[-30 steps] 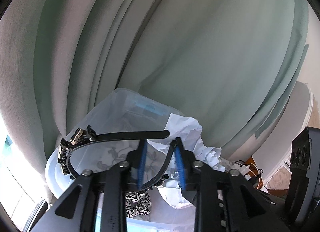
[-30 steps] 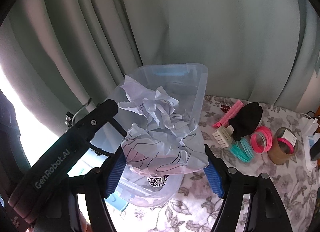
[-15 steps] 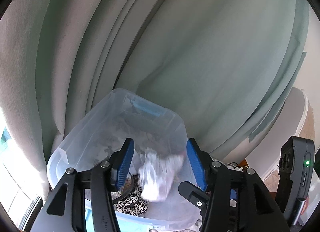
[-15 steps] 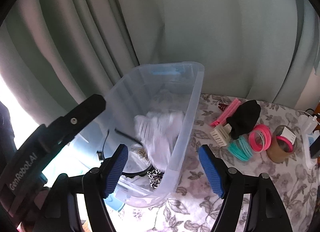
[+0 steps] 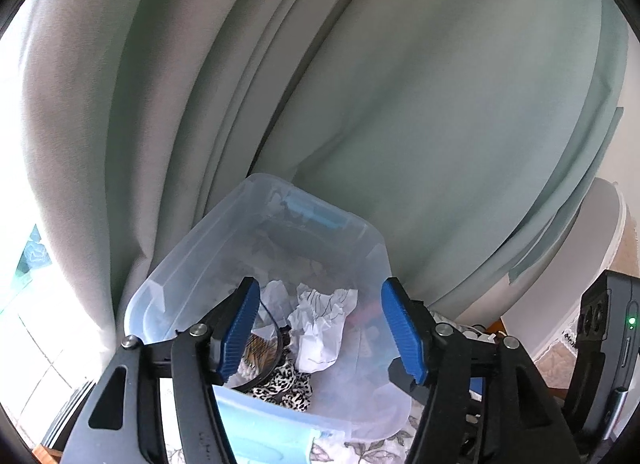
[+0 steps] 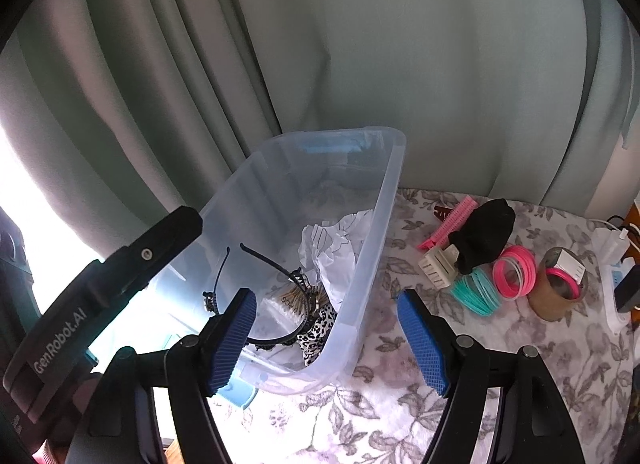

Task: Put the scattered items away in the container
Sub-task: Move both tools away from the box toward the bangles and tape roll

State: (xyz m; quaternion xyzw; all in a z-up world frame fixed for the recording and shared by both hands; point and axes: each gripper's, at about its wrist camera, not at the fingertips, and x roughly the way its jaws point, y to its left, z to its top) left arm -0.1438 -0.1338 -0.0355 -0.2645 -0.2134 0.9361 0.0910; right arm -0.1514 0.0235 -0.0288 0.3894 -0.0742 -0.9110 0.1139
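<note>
Presently: left gripper [image 5: 320, 334] fingers opening, empty, above clear container [image 6: 384, 199] | right gripper [image 6: 326, 338] fingers wide, empty | crumpled paper [image 6: 332, 248], headband [image 6: 280, 272] inside container | bangles [image 6: 514, 270] on table [image 6: 400, 416]

The left gripper [image 5: 320, 330], black-armed with ribbed blue pads, tilts gently downward — its jaws are opening, with nothing between them. The right gripper [image 6: 326, 338], of the same black-and-blue build, angles down more steeply — jaws spread wide, gripping nothing.
</note>
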